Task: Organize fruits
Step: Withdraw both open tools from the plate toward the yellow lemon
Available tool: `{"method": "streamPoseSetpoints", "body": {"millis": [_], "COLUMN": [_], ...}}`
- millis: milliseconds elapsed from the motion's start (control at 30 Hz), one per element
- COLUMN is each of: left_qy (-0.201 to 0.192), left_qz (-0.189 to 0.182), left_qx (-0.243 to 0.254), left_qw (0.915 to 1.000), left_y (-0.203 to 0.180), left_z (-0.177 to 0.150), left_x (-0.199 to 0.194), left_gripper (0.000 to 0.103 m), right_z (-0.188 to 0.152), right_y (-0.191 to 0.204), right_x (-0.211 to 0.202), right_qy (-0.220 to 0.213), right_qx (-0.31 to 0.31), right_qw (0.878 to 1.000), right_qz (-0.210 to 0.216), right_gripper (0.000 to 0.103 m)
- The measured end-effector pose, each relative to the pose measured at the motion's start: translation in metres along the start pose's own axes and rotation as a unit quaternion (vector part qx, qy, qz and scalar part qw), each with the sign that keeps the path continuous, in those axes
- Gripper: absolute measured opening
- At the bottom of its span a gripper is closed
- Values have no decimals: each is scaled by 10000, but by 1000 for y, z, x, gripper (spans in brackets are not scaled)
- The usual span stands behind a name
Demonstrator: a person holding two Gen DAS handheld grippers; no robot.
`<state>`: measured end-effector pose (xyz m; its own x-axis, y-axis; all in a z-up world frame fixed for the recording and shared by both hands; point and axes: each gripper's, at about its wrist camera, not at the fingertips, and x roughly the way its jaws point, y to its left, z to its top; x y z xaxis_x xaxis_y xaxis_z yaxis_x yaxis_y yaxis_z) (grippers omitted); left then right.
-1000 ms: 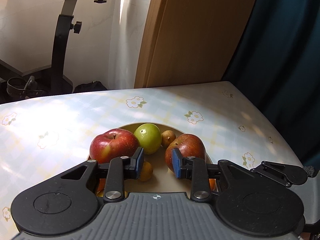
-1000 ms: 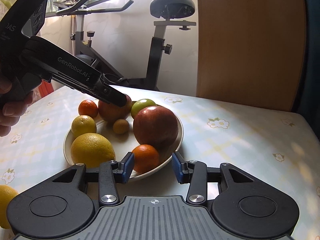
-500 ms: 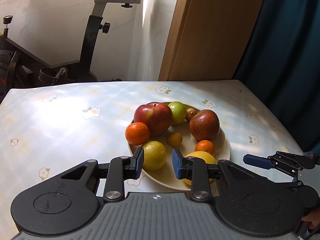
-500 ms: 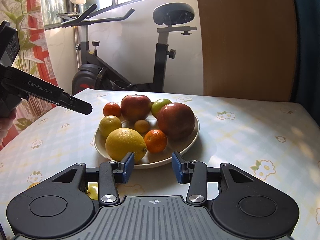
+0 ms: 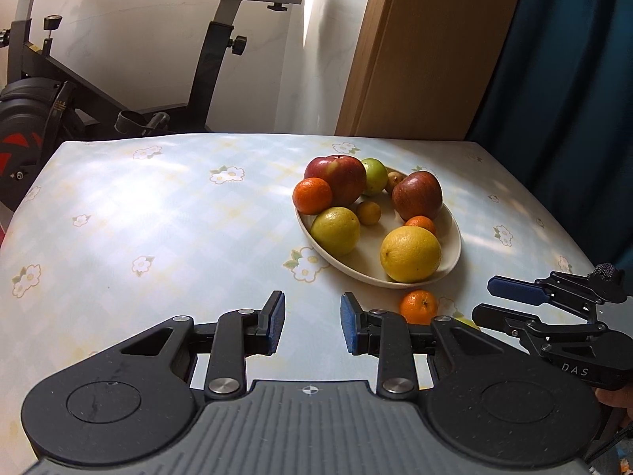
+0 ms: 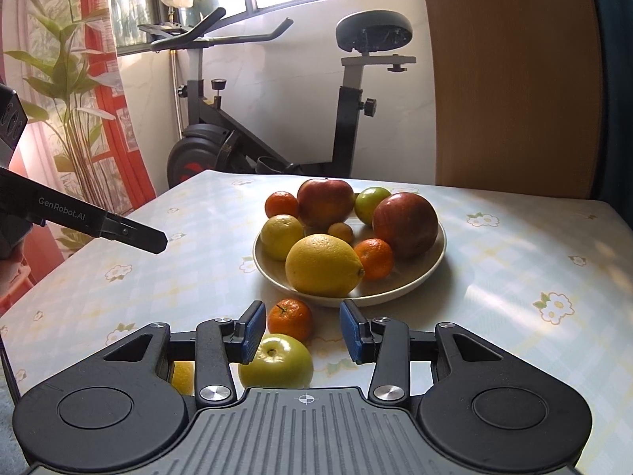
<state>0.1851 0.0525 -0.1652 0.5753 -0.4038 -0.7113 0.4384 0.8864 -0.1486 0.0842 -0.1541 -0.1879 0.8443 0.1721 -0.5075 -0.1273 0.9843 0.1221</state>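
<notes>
The left gripper [image 5: 312, 322] points forward and downward, its jaws parted with a clear gap and nothing between the blue pads [image 5: 275, 318]. Seen from the right wrist camera, it reaches in from the left edge as a dark tapering bar, with part of a hand [image 6: 10, 273] visible at its rear (only a sliver shows). The right gripper [image 6: 302, 330] also tilts forward and down, its jaws apart and gripping nothing. From the left wrist camera its two fingers [image 5: 514, 289] extend in from the right edge, one above the other, with a gap between them.
</notes>
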Motion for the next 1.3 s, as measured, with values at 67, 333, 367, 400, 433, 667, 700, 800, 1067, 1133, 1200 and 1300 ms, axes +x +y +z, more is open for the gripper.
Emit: {"method": "streamPoseSetpoints", "body": {"millis": [67, 333, 367, 400, 433, 667, 700, 800, 1067, 1133, 1200, 1300], "left_qy": [-2, -13, -11, -9, -7, -1, 3, 8, 54, 74, 86, 108], "left_qz": [-21, -16, -25, -29, -30, -34, -35, -26, -15, -21, -23, -38], "left_qx": [-30, 14, -4, -14, -18, -39, -43, -65, -156, -175, -191, -224], "left_qw": [10000, 10000, 10000, 10000, 10000, 10000, 10000, 10000, 9999, 9998, 9998, 9997], "left_y": [2, 2, 3, 3, 4, 5, 6, 8, 13, 13, 13, 15], "left_z": [-7, -24, -26, -27, -28, -35, -37, -42, -47, -47, -47, -47], "left_x": [-5, -15, -16, -16, -17, -18, -19, -21, -22, -21, -20, -20], "left_gripper": [32, 32, 32, 32, 32, 32, 32, 32, 32, 32, 32, 32], "right_z": [-2, -5, -5, -5, -5, -7, -8, -9, -13, -13, -15, -17], "right_y": [6, 23, 26, 27, 29, 43, 45, 48, 57, 60, 63, 69], "right_x": [-1, -9, -10, -11, -12, -16, -16, -17, -18, -17, -15, -13], "right_qy": [34, 85, 81, 79, 78, 97, 102, 140, 246, 288, 339, 433], "right_qx": [-12, -63, -59, -56, -59, -124, -134, -142, -188, -224, -261, -334], "right_qw": [10000, 9999, 9999, 9998, 9998, 9995, 9994, 9992, 9980, 9974, 9967, 9954], "right_qz": [33, 121, 137, 149, 164, 280, 289, 351, 558, 624, 693, 789], "right_gripper": [38, 38, 38, 38, 38, 43, 43, 44, 50, 50, 51, 51]}}
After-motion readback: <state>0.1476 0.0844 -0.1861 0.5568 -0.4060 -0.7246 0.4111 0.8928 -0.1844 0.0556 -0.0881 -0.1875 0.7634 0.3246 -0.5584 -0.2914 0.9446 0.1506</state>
